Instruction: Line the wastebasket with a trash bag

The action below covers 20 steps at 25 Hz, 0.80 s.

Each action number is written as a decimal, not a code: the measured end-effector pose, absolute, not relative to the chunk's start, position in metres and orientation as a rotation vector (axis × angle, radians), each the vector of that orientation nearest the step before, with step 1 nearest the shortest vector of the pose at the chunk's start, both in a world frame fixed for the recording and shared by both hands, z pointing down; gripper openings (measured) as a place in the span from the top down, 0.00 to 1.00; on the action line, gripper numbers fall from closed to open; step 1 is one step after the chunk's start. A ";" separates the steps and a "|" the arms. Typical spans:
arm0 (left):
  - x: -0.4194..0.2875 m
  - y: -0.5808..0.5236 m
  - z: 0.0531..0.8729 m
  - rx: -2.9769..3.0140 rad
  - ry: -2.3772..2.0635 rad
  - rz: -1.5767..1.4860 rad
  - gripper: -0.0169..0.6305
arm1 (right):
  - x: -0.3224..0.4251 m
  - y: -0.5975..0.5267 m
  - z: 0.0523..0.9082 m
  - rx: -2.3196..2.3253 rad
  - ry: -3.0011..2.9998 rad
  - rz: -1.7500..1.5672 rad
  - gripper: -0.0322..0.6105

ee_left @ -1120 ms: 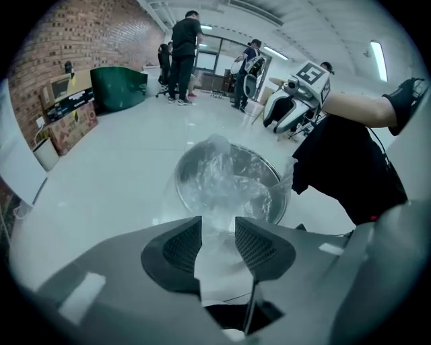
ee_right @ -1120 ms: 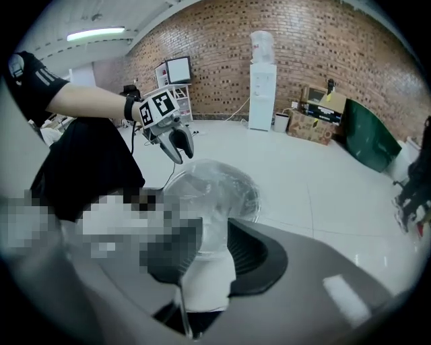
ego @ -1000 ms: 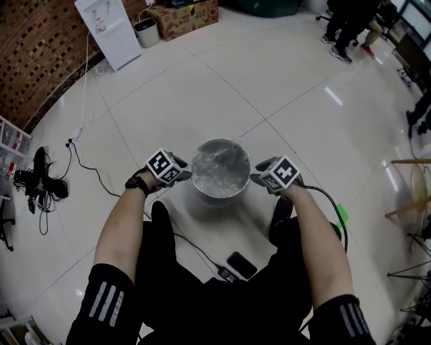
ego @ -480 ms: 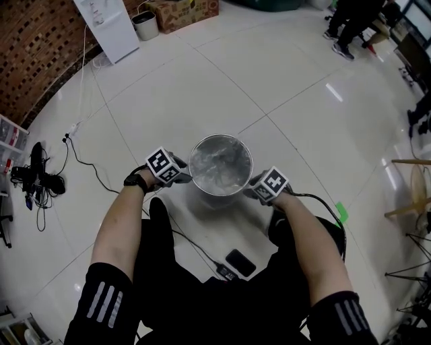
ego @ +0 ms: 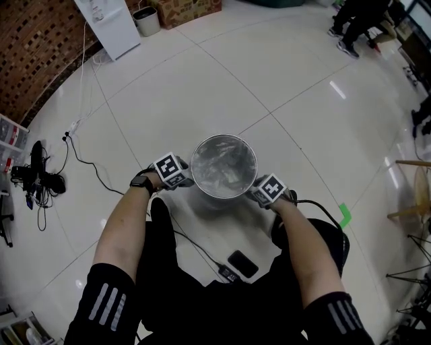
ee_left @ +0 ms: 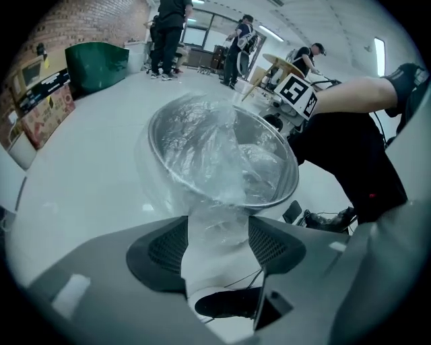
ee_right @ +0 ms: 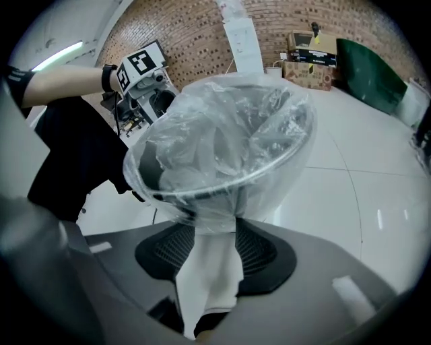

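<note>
A round metal wastebasket [ego: 199, 189] stands on the white tiled floor between the person's feet. A clear trash bag [ego: 223, 166] lines it, with its edge folded over the rim. My left gripper [ego: 183, 178] is at the basket's left side and my right gripper [ego: 258, 193] at its right side, both pointing steeply down. In the left gripper view the bag's film [ee_left: 217, 222] hangs loose between the jaws of the left gripper [ee_left: 217, 246], which have just been opening. In the right gripper view the film [ee_right: 210, 222] hangs likewise between the right gripper's [ee_right: 214, 253] opening jaws.
A black phone [ego: 241, 264] and a cable [ego: 202, 253] lie on the floor near the person's legs. A white cabinet [ego: 108, 27], a small bin [ego: 147, 20] and a cardboard box [ego: 192, 10] stand far back. People [ego: 357, 27] stand at the top right. More cables [ego: 40, 178] lie at the left.
Both grippers have sunk down along the basket's sides, the right one further. Their jaws stand wider apart than before.
</note>
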State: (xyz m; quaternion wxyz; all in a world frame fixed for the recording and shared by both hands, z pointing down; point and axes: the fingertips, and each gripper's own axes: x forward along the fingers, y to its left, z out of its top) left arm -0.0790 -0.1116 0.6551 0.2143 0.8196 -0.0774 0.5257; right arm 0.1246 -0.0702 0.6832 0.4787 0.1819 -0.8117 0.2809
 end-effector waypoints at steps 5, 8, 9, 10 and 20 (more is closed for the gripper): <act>-0.073 -0.110 0.666 2.273 -0.174 1.526 0.52 | 0.129 -0.065 0.700 0.410 -1.938 0.698 0.64; -0.076 -0.110 0.666 2.260 -0.177 1.524 0.52 | 0.133 -0.060 0.700 0.355 -1.910 0.665 0.64; -0.079 -0.109 0.664 2.255 -0.178 1.522 0.52 | 0.134 -0.057 0.698 0.329 -1.900 0.656 0.64; -0.081 -0.108 0.661 2.253 -0.179 1.517 0.52 | 0.137 -0.054 0.695 0.301 -1.888 0.651 0.64; -0.099 -0.117 0.617 2.306 -0.262 1.397 0.53 | 0.178 -0.082 0.643 0.314 -1.876 0.578 0.64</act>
